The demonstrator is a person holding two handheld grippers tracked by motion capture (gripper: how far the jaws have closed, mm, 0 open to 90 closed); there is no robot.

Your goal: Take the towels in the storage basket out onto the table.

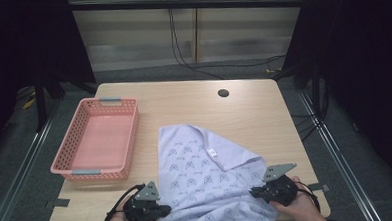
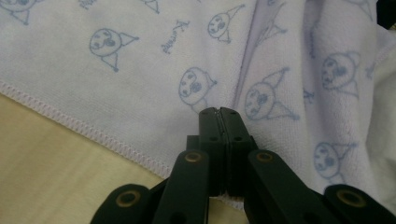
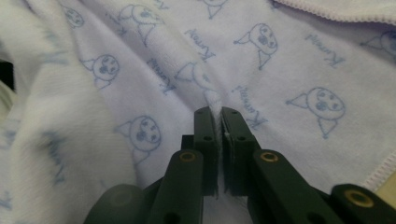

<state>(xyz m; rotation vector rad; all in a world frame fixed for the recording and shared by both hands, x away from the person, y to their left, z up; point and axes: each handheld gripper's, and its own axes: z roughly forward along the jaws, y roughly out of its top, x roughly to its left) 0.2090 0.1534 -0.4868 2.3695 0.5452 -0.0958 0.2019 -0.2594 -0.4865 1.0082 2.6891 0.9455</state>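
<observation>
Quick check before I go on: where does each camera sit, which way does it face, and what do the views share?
High view: above the person's side, looking forward and down on the table; basket, towel, both hands with claws.
Left gripper view: rides the left claw, looking along its shut jaws at the towel's hemmed edge.
Right gripper view: rides the right claw, jaws pinching a towel fold.
Shared: all three show the printed towel.

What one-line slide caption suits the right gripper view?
Right tongs shut on a fold of the lilac printed towel.
</observation>
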